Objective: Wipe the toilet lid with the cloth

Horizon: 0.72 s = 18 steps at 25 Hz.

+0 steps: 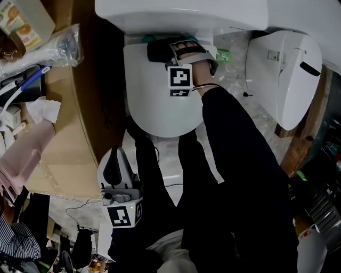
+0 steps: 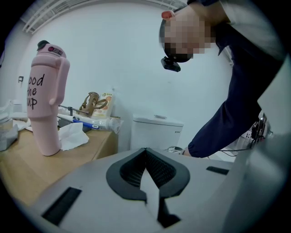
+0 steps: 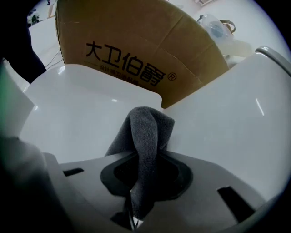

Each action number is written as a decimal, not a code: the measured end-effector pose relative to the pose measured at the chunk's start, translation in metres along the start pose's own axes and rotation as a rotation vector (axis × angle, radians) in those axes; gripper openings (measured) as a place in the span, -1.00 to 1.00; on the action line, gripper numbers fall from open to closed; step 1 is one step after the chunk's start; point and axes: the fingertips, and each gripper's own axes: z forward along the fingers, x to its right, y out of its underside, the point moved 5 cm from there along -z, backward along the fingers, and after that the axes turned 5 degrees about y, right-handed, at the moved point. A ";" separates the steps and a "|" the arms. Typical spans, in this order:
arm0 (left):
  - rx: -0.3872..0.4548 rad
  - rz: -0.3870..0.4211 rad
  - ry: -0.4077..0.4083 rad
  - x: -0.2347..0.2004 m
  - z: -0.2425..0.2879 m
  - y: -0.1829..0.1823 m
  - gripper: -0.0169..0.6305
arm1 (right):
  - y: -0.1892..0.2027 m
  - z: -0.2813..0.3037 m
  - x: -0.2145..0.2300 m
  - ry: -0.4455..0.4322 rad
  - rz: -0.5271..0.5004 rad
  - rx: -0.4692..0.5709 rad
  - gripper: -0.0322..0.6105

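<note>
Right tongs (image 3: 144,175) pinching the grey cloth (image 3: 146,132), cloth at the rear of the toilet lid (image 1: 160,109), just below the cistern (image 1: 181,13) — wiping step in hand, I judge. Left tongs (image 2: 146,159) pressed together, empty, well apart. Next: probably drag the cloth forward, pressed flat.

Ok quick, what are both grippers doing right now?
Left gripper: shut, nothing in it.
Right gripper: shut on the cloth.

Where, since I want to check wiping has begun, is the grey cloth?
The grey cloth is clamped in the right tool, at the rear of the white toilet lid just in front of the tank, top centre of the head view.
</note>
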 end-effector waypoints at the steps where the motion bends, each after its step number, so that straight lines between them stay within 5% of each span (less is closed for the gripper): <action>1: 0.003 -0.002 -0.004 -0.002 0.000 0.000 -0.90 | 0.000 0.003 -0.003 0.019 -0.016 -0.007 -0.69; 5: -0.004 -0.013 -0.011 -0.008 -0.001 0.005 -0.90 | -0.002 0.006 -0.012 0.096 -0.017 -0.035 -0.70; 18: -0.004 0.002 0.041 0.002 -0.007 0.011 -0.90 | -0.029 -0.031 -0.080 0.113 0.030 0.005 -0.70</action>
